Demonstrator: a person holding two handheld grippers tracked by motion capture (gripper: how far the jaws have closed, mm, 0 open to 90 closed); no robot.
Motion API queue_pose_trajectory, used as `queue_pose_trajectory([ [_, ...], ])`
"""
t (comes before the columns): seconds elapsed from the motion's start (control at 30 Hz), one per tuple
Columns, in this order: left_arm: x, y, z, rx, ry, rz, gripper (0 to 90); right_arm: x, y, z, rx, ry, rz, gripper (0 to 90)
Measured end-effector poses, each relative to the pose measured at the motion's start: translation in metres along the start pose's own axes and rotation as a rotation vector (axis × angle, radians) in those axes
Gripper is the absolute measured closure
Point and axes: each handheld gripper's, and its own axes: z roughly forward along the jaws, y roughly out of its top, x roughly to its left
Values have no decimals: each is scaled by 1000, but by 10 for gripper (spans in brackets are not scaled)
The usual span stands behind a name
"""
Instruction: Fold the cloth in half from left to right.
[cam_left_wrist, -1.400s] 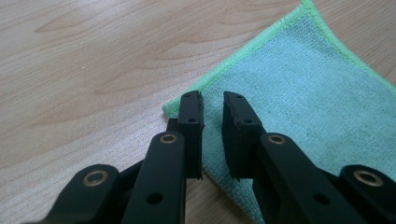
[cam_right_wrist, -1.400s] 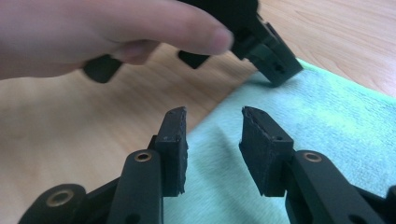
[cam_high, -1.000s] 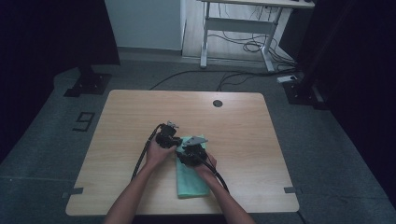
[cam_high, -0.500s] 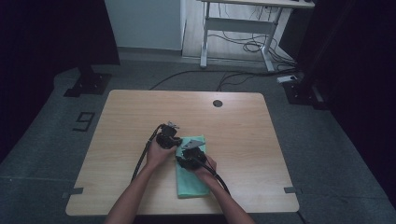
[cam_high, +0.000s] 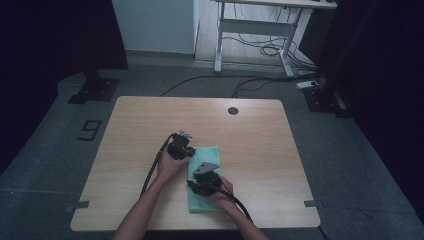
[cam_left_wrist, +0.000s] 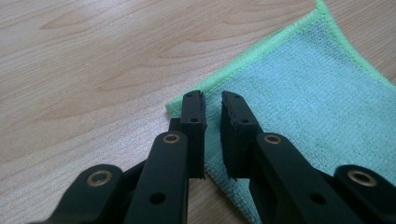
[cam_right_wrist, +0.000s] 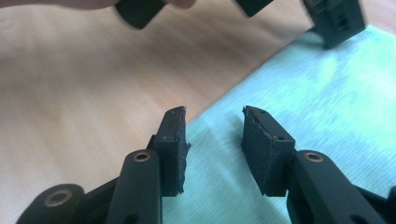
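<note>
left gripper (cam_left_wrist: 212, 100) jaws narrowly apart, probably just straddling the cloth (cam_left_wrist: 308, 88) corner, right gripper (cam_right_wrist: 212, 114) open over the cloth's near-left edge, cloth long axis toward the person

A wooden table (cam_high: 260, 150) with a round grommet hole (cam_high: 232, 110) — behind it, a desk frame (cam_high: 252, 30).

1. A lab-like recording space is showing: black curtains (cam_high: 55, 35) are hanging around a lone wooden table (cam_high: 250, 135).
2. Cables (cam_high: 260, 50) are trailing under a desk frame (cam_high: 250, 30); a floor number (cam_high: 90, 130) is marking the spot.
</note>
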Motion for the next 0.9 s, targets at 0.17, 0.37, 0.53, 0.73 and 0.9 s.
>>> queue_pose_trajectory([
  [0.17,1,0,0,-1,-3,0,803,12,-9,-9,-1,31,-21,580],
  [0.37,1,-1,0,-4,-5,-3,804,26,-23,-24,-13,70,-34,568],
  [0.53,1,-1,0,-6,-5,-6,804,39,-31,-32,-15,82,-68,568],
  [0.73,2,-2,0,-14,-15,-18,803,42,-37,-36,-30,84,-72,567],
  [0.9,3,-2,1,-20,-18,-17,805,42,-36,-34,-30,79,-52,574],
])
